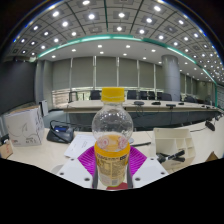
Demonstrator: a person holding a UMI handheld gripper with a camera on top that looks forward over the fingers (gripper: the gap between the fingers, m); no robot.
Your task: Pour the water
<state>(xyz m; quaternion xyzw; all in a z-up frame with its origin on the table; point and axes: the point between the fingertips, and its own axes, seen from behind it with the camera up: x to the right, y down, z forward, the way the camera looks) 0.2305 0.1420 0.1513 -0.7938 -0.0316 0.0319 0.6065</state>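
Between the gripper's [112, 172] fingers, pressed by both pink pads [110, 157], stands an upright clear bottle [112, 135], yellow cap [113, 95], amber liquid low inside.

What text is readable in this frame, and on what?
No text can be read.
Bottle, held in the hand-held gripper: the band near its base shows no legible print.
White box left of the bottle: dark markings, too small to read.
Nothing legible on the table or walls.
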